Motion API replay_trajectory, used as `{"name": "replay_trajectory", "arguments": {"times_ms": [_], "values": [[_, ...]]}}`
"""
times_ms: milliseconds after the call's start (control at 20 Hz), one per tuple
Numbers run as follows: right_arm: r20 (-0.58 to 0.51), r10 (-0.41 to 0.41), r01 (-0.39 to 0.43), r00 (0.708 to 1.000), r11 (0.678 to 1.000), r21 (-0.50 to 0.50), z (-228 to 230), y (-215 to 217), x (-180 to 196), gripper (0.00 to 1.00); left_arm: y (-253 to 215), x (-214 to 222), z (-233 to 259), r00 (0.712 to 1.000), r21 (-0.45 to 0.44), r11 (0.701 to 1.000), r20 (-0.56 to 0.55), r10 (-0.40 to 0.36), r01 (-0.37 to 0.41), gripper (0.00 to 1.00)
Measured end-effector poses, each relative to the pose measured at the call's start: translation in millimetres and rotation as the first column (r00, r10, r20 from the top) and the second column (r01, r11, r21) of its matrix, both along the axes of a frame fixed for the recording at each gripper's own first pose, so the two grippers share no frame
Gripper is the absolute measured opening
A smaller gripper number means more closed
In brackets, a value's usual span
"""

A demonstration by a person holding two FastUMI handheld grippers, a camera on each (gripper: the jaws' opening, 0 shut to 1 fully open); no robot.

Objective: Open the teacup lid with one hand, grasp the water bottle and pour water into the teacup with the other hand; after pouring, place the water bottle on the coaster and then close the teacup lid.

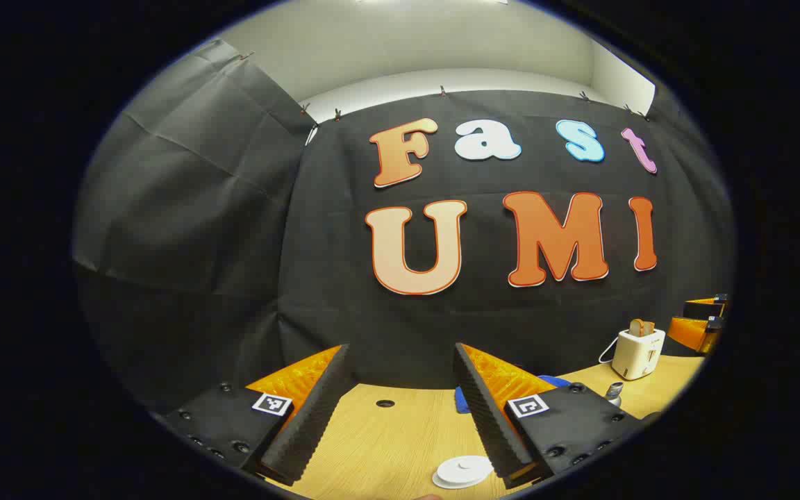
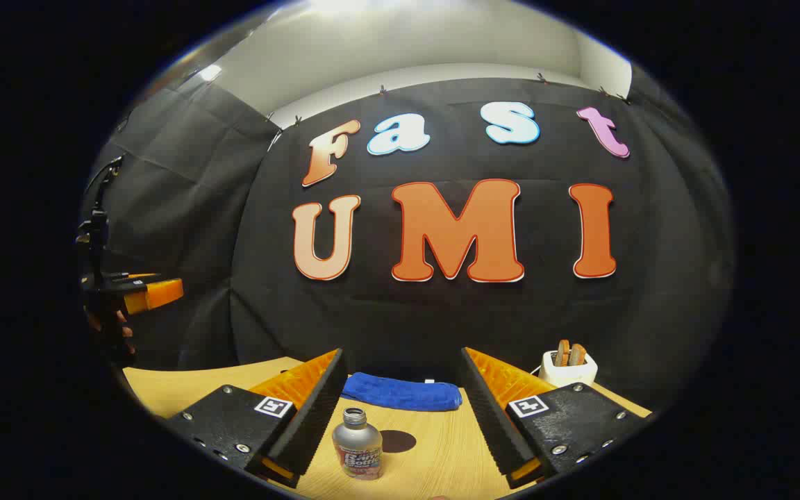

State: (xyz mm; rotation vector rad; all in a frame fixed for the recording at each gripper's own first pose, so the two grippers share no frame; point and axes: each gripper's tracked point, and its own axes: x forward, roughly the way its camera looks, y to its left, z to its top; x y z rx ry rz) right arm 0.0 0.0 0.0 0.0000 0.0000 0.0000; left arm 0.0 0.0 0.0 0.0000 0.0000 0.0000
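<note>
Standing uncapped at lower centre on the counter [image 2: 442, 444], water bottle [image 2: 357, 444] awaits grasp; right gripper [image 2: 403, 410] and left gripper [image 1: 400, 410] both gape wide, empty.

Wooden table [image 2: 435, 444], light grain. Near centre: silver water bottle [image 2: 357, 444], upright, cap off; dark round coaster [image 2: 398, 440] just beside it, right. Far edge: blue cloth [image 2: 402, 393] lying flat. Far right: white toaster [image 2: 568, 369] w/ bread in slots. Left gripper view: white lid [image 1: 464, 471] flat on table, near edge.
</note>
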Motion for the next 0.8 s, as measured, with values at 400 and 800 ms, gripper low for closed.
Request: {"name": "replay_trajectory", "arguments": {"times_ms": [400,800], "values": [[-0.035,0.035,-0.036,0.999,0.999,-0.016,-10.5,5.3,6.6,0.97,-30.1,11.3,-19.8,0.997,-0.050,0.998,-0.067,-0.050,0.047,0.98],[-0.048,0.029,-0.030,0.998,0.999,-0.028,-7.2,0.4,15.8,0.97,-42.0,17.9,-12.9,0.997,-0.037,0.998,-0.053,-0.054,0.052,0.97]]}}
